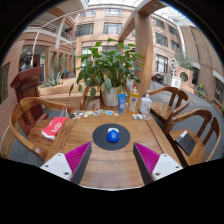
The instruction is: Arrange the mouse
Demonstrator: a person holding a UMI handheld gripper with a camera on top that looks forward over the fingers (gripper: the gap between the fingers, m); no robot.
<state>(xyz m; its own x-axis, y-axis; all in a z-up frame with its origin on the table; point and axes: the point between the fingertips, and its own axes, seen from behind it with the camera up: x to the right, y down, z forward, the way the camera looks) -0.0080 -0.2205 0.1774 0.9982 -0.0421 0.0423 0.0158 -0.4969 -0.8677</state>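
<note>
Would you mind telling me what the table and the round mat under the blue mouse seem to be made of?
The oval brown table looks like varnished wood: visible grain and soft sheen. The round dark mat appears matte, perhaps fabric or rubber. The small blue mouse looks like glossy plastic. The jaws are open.

Mouse: a small blue mouse (113, 134), rounded, with a bright glint on its top.
Pose: flat, resting upright on its base.
Support: sits near the middle of a round dark mouse pad (98, 142) on the wooden table.
Position: just ahead of the fingers, centred on the gap between them, not touched by either.
</note>
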